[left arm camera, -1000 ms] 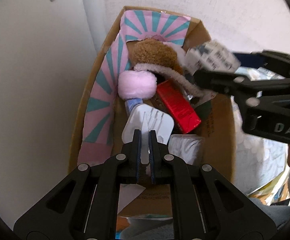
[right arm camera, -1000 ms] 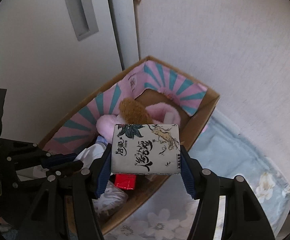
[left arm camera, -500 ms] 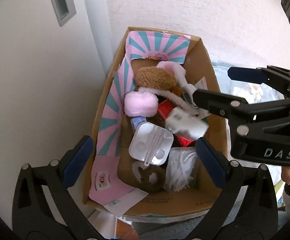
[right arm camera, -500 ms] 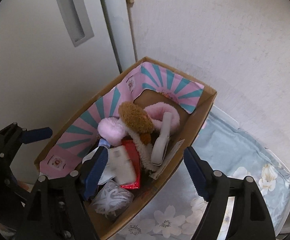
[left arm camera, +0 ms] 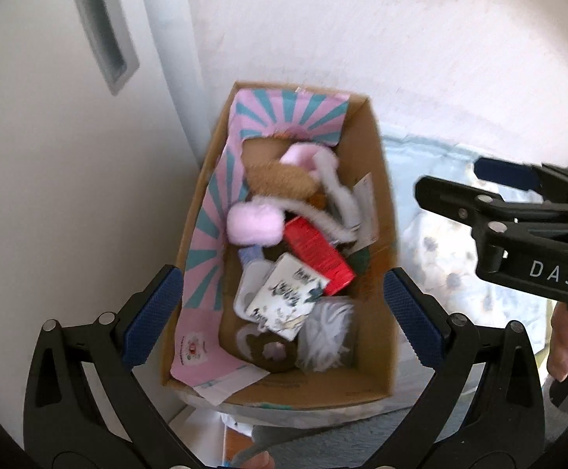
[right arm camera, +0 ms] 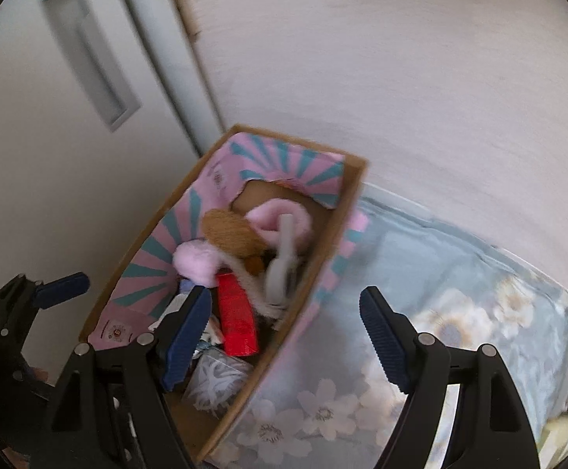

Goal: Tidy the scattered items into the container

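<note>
A brown cardboard box [left arm camera: 373, 179] stands in the middle of the left wrist picture, next to a white wall and a white door. Its inside walls have pink paper with blue-green stripes. The box is full of things. A white packet with dark drawings [left arm camera: 285, 299] lies flat on top of the pile, low in the box and tipped a bit to one side. Just above it is a red box [left arm camera: 317, 250]. A pink fluffy puff [left arm camera: 254, 222] sits to the left of the red box, and a brown furry toy [left arm camera: 280, 179] lies above the puff. A bundle of white string [left arm camera: 327, 336] is at the lower right corner of the box, touching the packet. The left gripper [left arm camera: 276, 314] hangs over the box with its blue pads spread very wide, one on each side of the box, and nothing is in them. The right gripper [right arm camera: 285, 330] shows best in the right wrist picture. Its jaws are apart too and hold nothing. Its left pad is in front of the pile and its right pad is over a pale blue cloth with flowers [right arm camera: 459, 305]. That cloth lies to the right of the box. In the left wrist picture the right gripper comes in from the right edge, beside the box.
</note>
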The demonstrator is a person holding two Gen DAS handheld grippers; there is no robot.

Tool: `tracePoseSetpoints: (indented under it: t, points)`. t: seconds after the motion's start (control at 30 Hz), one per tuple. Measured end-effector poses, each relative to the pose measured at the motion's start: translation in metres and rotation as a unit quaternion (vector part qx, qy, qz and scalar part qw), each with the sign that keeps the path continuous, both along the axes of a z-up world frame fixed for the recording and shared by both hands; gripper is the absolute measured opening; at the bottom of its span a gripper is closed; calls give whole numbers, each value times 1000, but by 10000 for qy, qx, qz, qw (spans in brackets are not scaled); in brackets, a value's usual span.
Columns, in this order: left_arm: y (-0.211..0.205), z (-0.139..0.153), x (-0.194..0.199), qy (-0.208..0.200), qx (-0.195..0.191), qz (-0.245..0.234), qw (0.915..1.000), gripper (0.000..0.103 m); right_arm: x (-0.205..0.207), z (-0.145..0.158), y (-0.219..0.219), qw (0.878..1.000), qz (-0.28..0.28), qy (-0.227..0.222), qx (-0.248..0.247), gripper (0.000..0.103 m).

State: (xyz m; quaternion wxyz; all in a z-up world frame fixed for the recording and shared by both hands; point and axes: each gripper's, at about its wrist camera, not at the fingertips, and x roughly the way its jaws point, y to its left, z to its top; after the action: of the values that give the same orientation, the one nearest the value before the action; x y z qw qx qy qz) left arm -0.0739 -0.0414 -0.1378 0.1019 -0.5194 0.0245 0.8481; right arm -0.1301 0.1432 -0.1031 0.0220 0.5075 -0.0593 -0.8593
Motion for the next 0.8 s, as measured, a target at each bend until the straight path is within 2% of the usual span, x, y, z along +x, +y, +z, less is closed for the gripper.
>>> tracePoseSetpoints:
  t: [0.1,0.23,0.37,0.47,0.67,0.8]
  points:
    - [4,17,-3,64,185,-11,9998,102,6,13,13,9995,-304,11,69,75]
    - [13,39,-6,68,360,-139,9992,102,31,47,37,9973,-720,109,91,75]
    - [28,62,-7,176,153,-390,9990,102,56,69,60,9934,-1120,137,200,75]
    - [37,81,-5,287,11,-516,9983,102,73,79,77,9889,-1453,-68,290,75]
    - [52,108,0,306,-208,-673,9970,102,113,104,101,9728,-2235,-187,583,75]
    - [51,118,7,335,-158,-647,9972,102,138,112,102,9679,-2455,-201,505,75]
